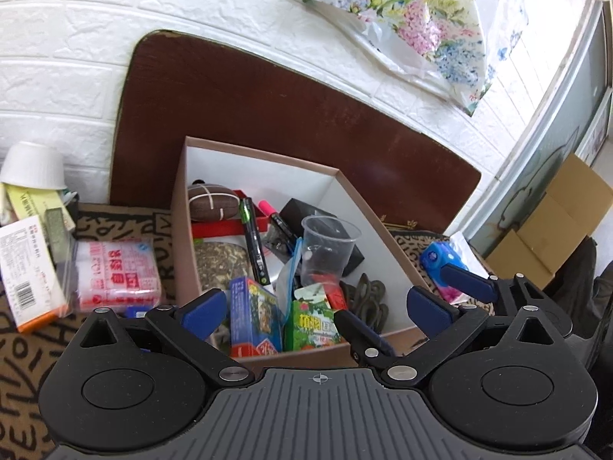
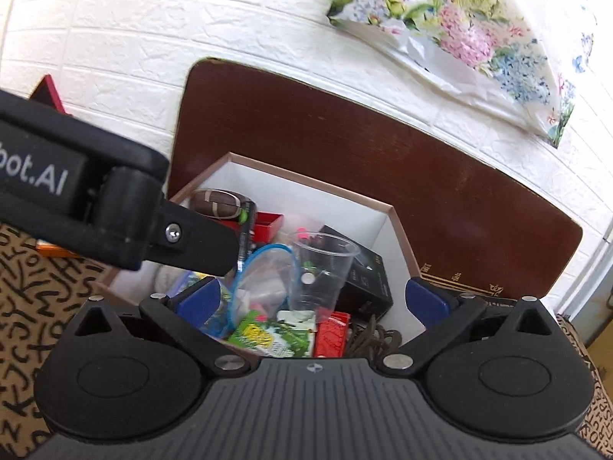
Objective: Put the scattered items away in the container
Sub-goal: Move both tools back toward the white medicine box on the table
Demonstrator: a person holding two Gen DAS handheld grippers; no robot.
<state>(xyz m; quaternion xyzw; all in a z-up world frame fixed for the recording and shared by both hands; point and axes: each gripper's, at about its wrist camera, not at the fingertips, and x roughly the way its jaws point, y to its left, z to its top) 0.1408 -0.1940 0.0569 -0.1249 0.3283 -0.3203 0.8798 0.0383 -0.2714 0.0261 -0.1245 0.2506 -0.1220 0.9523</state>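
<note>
Off to the left, a red-printed packet (image 1: 117,274) and a white carton (image 1: 27,272) lie on the patterned desk (image 1: 23,349), outside the box (image 1: 268,176). The left gripper (image 1: 320,308) and right gripper (image 2: 312,297) both hover over the box, fingers spread, holding nothing. A careless dip could topple the clear cup (image 1: 325,249) standing among markers, card packs and a brown pouch (image 1: 212,201).

The left claw (image 1: 318,303) hangs spread wide over a cardboard box (image 1: 184,237) crammed with a clear plastic cup (image 1: 325,249), markers and cartons; at nine o'clock, a red-printed packet (image 1: 118,272) lies on the patterned cloth (image 1: 23,345).
</note>
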